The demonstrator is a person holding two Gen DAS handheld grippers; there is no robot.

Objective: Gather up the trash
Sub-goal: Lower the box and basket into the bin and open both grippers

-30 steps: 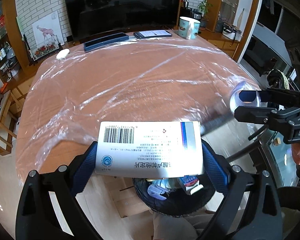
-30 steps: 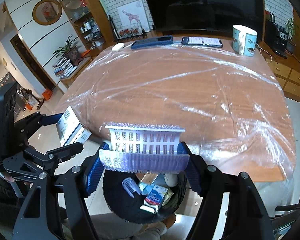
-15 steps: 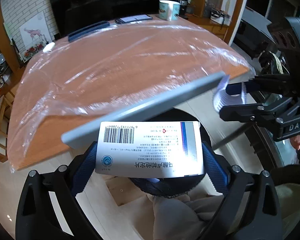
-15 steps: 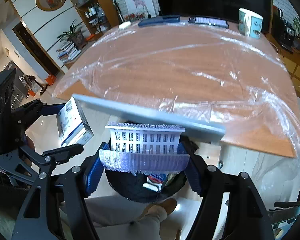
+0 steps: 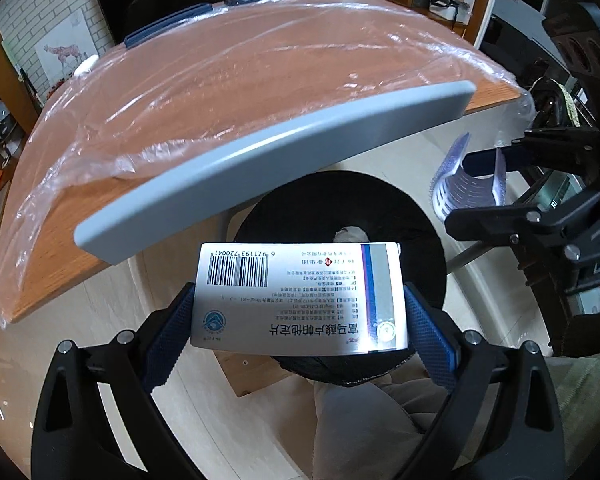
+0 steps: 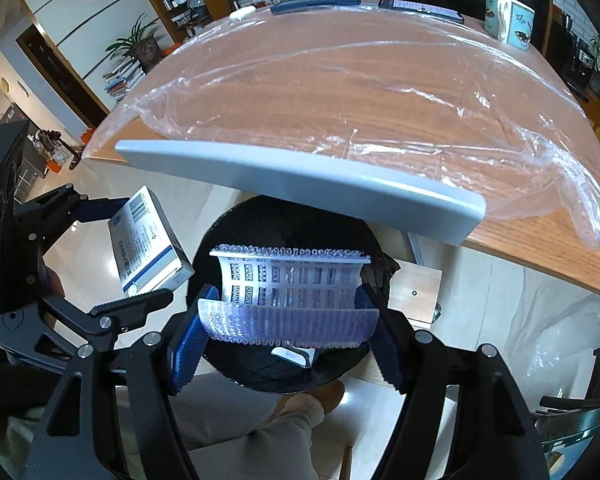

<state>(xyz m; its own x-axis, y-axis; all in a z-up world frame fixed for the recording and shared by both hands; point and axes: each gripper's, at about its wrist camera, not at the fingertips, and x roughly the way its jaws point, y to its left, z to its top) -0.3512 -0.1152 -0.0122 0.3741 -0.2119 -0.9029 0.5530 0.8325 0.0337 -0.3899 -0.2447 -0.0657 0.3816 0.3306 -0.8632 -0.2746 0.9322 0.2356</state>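
- Here, left tool clenched on a medicine box, blue pads pressing its two short ends, long axis running straight across between the fingers, barcode face up.
- Right tool clamped on a curved, pale purple perforated plastic piece, likewise spanning the gap from pad to pad.
- Directly beyond and below both loads: the black bin, mouth open, standing on the floor at the near edge of the tabletop; some white scrap visible inside.
- From the right wrist view, plastic piece squarely over the bin's opening, medicine box off to the left, over the pale floor just beside the rim.
- Judging by that, right hand better placed to let go first; left needing a small shift toward the right to bring the box over the opening.
- Grey bar jutting out over the bin's far side, partly roofing it, so drop path best kept to the near half.
- Farther out: mug and phone at the far edge, well apart from the action, under wrinkled clear film.
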